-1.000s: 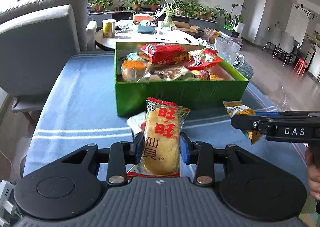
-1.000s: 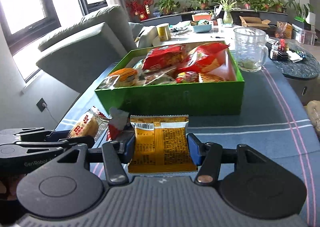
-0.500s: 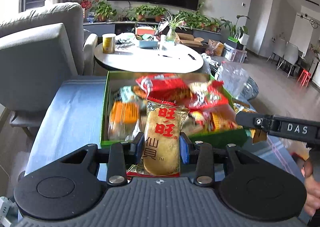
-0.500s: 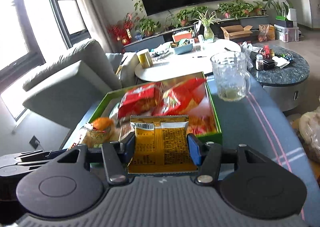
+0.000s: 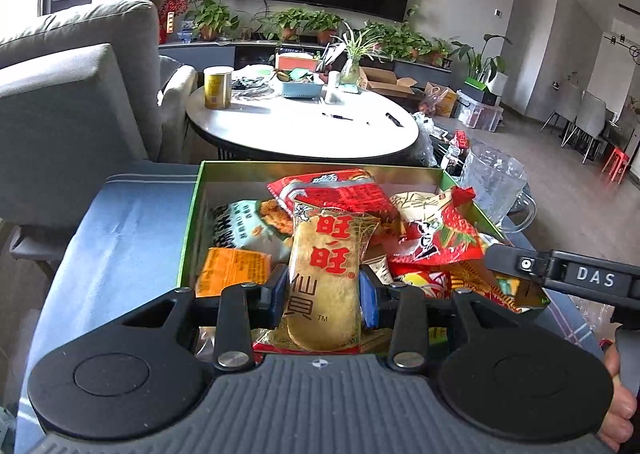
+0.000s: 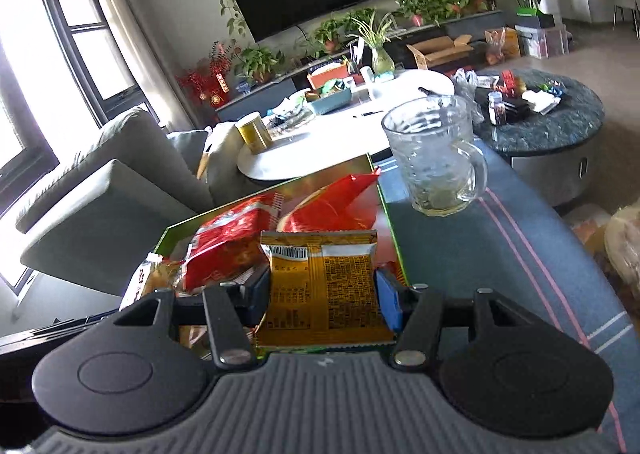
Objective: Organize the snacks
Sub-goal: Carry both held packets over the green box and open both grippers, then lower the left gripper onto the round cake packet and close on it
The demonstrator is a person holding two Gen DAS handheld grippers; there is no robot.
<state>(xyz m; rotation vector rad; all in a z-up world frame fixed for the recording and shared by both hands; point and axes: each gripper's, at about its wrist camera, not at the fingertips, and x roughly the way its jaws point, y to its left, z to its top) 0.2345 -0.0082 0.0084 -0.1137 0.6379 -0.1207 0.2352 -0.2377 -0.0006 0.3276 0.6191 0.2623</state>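
My left gripper [image 5: 323, 294] is shut on a rice cracker packet [image 5: 326, 274] with red characters and holds it over the near part of the green snack box [image 5: 191, 214]. The box is full of red, orange and white snack packets. My right gripper [image 6: 323, 294] is shut on an orange snack packet [image 6: 324, 286] and holds it above the box's right side [image 6: 394, 250]. The right gripper's arm also shows at the right of the left wrist view [image 5: 568, 274].
The box stands on a blue striped tablecloth [image 5: 112, 246]. A glass mug [image 6: 432, 162] stands just right of the box. Beyond are a grey sofa [image 5: 72, 102], a white round table [image 5: 300, 126] and a dark round table [image 6: 552, 126].
Both grippers have risen and moved forward with their packets, from in front of the box to above it.
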